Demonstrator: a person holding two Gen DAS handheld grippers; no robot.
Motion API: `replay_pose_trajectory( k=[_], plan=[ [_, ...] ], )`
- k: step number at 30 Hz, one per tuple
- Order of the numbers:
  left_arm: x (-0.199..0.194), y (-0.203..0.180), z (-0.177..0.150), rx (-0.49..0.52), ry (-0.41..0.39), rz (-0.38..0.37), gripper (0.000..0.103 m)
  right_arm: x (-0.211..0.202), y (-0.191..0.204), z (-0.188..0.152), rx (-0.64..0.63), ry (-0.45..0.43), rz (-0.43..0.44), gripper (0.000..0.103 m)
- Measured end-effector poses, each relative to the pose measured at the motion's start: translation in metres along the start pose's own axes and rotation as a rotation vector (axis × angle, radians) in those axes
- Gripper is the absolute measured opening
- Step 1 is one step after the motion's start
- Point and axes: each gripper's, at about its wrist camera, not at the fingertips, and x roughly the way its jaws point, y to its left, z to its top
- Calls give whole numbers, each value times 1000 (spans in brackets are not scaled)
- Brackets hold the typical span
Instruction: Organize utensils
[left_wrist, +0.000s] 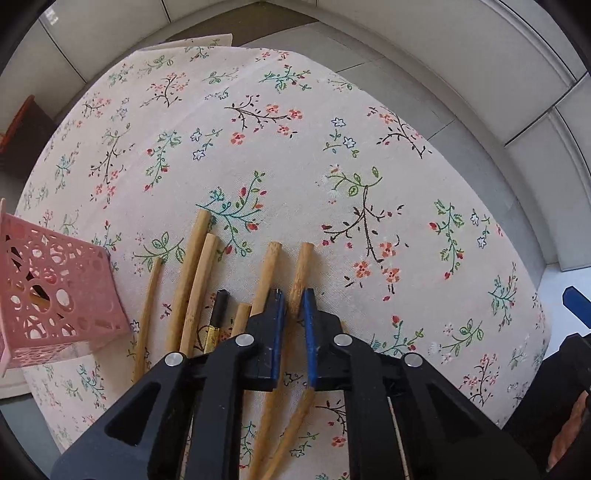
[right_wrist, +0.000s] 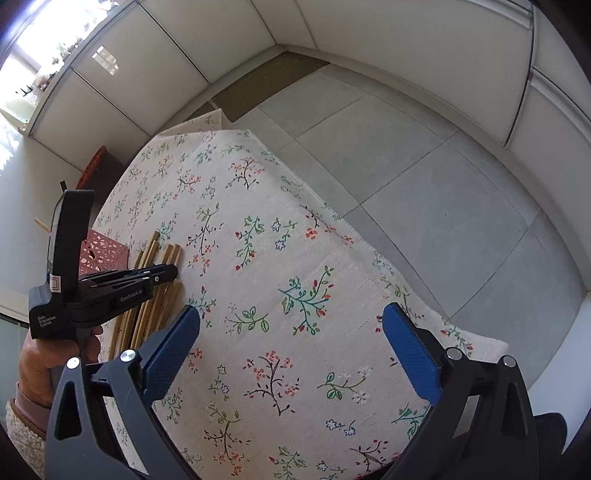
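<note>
Utensil ends (left_wrist: 280, 424) hidden under left tongs (left_wrist: 294, 301) (clamped on wooden handle (left_wrist: 301, 271)) | right tongs (right_wrist: 291, 332) agape

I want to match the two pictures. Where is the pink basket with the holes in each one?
Left wrist view: the pink basket sits at the left edge, left of the wooden sticks.
Right wrist view: far left, mostly hidden behind the left hand-held gripper.
Shared landmark: the sticks lying right beside the basket on the flowered cloth.
</note>
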Motion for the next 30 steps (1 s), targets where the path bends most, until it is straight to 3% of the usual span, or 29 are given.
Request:
replay_pose_trajectory(
  k=[4, 10, 16, 17, 18, 20, 24, 30],
  plan=[
    [-26, 5, -12, 0, -53, 34, 6, 24, 20, -1, 48, 121, -9, 96],
    [-112, 25, -58, -34, -193, 36, 6, 56, 88, 8, -57, 168, -81, 94],
    [-186, 37, -93, -102, -344, 48, 6, 119, 144, 7, -211, 387, -226, 56],
    [-197, 37, -100, -107, -367, 48, 6, 118, 150, 7, -230, 361, -256, 43],
    [-201, 35, -101, -109, -388, 44, 6, 120, 154, 6, -245, 361, -292, 38],
    [-216, 36, -107, -110, -429, 37, 6, 119, 157, 7, -261, 344, -304, 9],
    [-236, 38, -113, -121, -485, 35, 6, 109, 145, 14, -215, 337, -230, 8],
    [-260, 42, -121, -158, -553, 37, 6, 38, 143, 28, -254, 166, -136, 8]
  ],
)
